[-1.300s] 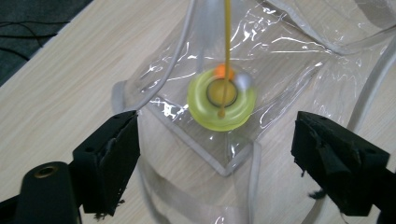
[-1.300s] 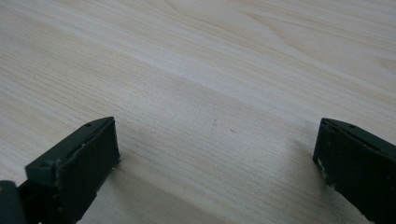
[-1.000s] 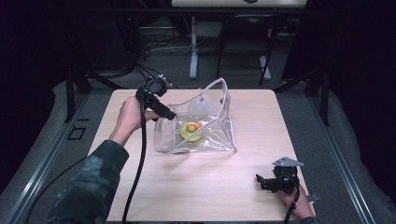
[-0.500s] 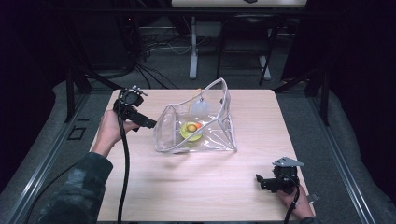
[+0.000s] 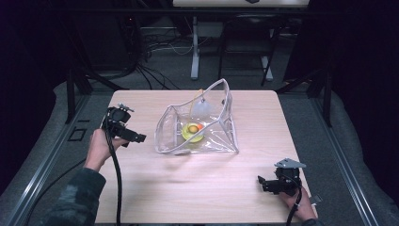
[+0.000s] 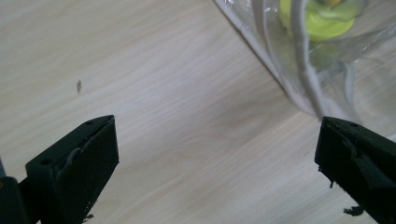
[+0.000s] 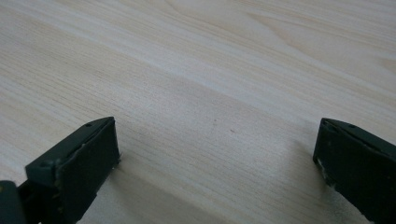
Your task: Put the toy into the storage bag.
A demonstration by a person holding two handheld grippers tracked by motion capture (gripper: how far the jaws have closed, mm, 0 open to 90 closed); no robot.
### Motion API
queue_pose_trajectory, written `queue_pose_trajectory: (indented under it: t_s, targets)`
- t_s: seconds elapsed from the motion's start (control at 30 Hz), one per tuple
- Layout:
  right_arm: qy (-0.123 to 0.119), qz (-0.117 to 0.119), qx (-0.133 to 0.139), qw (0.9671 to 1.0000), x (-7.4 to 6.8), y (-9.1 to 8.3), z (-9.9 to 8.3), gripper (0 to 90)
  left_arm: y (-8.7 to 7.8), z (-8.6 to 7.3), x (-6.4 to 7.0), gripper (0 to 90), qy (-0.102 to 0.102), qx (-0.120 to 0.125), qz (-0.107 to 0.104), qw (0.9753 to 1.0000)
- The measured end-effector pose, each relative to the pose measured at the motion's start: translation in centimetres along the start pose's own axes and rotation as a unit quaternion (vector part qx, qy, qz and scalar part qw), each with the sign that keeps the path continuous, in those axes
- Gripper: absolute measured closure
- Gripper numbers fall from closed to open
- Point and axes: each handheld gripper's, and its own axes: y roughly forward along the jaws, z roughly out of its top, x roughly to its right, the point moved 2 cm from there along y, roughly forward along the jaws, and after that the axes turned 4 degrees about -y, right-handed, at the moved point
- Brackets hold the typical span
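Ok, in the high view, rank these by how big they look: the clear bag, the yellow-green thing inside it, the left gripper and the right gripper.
1. clear bag, largest by far.
2. left gripper and right gripper: they look about alike, and the right one sits nearer the camera, so I won't rank them.
3. yellow-green thing, smallest.

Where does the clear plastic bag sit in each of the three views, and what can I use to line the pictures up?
High view: the clear plastic bag stands open at the table's centre, with a yellow-green item inside.
Left gripper view: its corner fills the upper right, above the right jaw.
Right gripper view: bare table between open jaws; no bag.
Shared landmark: the light wood tabletop.
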Motion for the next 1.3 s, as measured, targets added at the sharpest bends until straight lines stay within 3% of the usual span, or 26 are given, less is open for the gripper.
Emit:
queue_pose_trajectory:
  t_s: [0.4,0.77,1.07,1.23,1.3]
  targets:
    - [0.000,0.000,0.000,1.0000,0.0,0.0,0.0,0.0,3.9,-5.4,-0.7,0.0,-0.043,-0.021,-0.013,0.9987]
    - [0.000,0.000,0.000,1.0000,0.0,0.0,0.0,0.0,5.8,-8.9,-0.8,0.0,-0.075,0.012,-0.018,0.9969]
    - [0.000,0.000,0.000,1.0000,0.0,0.0,0.0,0.0,6.0,-10.3,-0.7,0.0,-0.080,0.047,-0.025,0.9954]
    - [-0.001,0.001,0.000,1.0000,0.0,0.0,0.0,0.0,6.7,-11.0,-0.8,0.0,-0.063,0.027,-0.017,0.9975]
    - [-0.002,0.001,0.001,1.0000,0.0,0.0,-0.1,0.0,6.8,-11.0,-1.0,0.0,-0.063,0.033,-0.007,0.9975]
